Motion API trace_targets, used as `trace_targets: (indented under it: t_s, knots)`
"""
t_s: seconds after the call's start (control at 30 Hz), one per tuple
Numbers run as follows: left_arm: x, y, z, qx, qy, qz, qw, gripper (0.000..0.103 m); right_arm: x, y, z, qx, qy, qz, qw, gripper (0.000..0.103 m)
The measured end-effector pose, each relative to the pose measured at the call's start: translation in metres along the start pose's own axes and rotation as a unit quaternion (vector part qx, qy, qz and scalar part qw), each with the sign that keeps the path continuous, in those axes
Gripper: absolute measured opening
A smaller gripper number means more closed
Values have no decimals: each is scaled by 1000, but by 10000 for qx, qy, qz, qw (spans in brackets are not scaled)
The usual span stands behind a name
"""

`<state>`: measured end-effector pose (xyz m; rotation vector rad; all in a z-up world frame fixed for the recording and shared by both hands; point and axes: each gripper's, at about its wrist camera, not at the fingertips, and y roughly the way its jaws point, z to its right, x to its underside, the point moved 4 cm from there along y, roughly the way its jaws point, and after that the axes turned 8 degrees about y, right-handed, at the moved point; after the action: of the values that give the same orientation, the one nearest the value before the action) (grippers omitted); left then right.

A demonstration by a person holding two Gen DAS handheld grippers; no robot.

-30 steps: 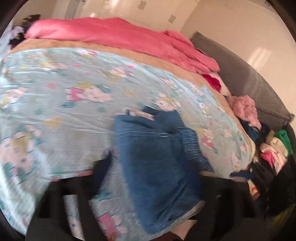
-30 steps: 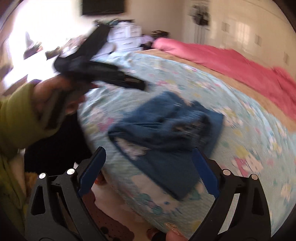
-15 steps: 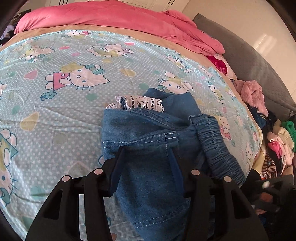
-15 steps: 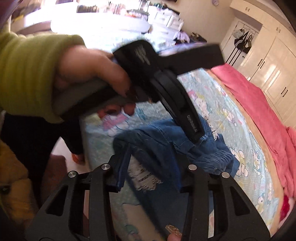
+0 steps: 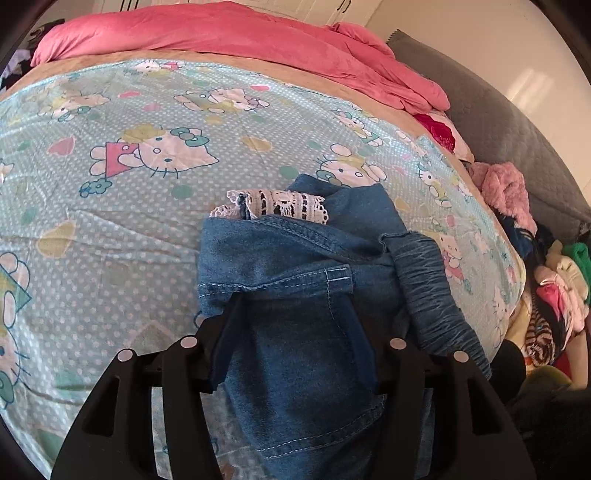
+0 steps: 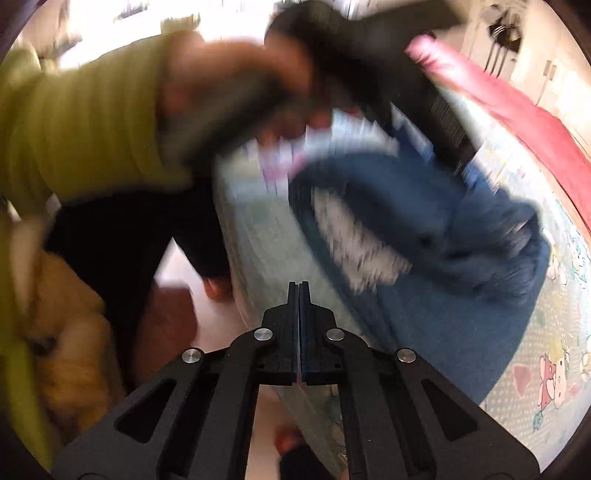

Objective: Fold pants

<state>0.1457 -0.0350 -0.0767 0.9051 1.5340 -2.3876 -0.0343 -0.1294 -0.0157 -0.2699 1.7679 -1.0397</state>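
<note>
Blue denim pants [image 5: 295, 266] with a white lace trim [image 5: 277, 203] lie bunched near the front edge of the bed. My left gripper [image 5: 291, 306] straddles the bundle from above. Denim fills the gap and touches both pads, a hem fold hides the fingertips, and the jaws are opening. In the blurred right wrist view the pants [image 6: 443, 240] lie ahead and to the right. My right gripper [image 6: 299, 286] is shut with nothing between its fingers, over the bed's front edge. A hand in a green sleeve [image 6: 85, 122] holds the left gripper above the pants.
The cartoon-cat bed sheet [image 5: 129, 166] spreads out beyond the pants. A pink duvet [image 5: 221, 33] lies along the far side. A heap of clothes [image 5: 554, 288] sits at the right by a grey headboard [image 5: 517, 122]. A yellow garment [image 6: 62, 332] lies at the lower left by the floor.
The left gripper came down onto the bed with the pants, then stayed still. The right gripper's jaws went from wide open to shut with nothing in them, and its view swung and blurred.
</note>
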Motion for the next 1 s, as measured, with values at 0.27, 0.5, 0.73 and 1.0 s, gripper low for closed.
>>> trace_targets:
  t_s: [0.27, 0.5, 0.73, 1.0]
  knots:
    - [0, 0, 1, -30, -15, 8, 10000, 56, -23, -13, 15, 635, -172, 294, 9974, 27]
    - [0, 0, 2, 0, 7, 10, 10000, 57, 8, 27, 12, 660, -216, -383, 9968, 26]
    - [2, 0, 2, 57, -22, 48, 10000, 61, 9, 35, 18, 576, -175, -401, 9974, 40]
    - [1, -9, 8, 12, 17, 175, 9998, 69, -1, 12, 13, 466, 193, 3, 9987, 39]
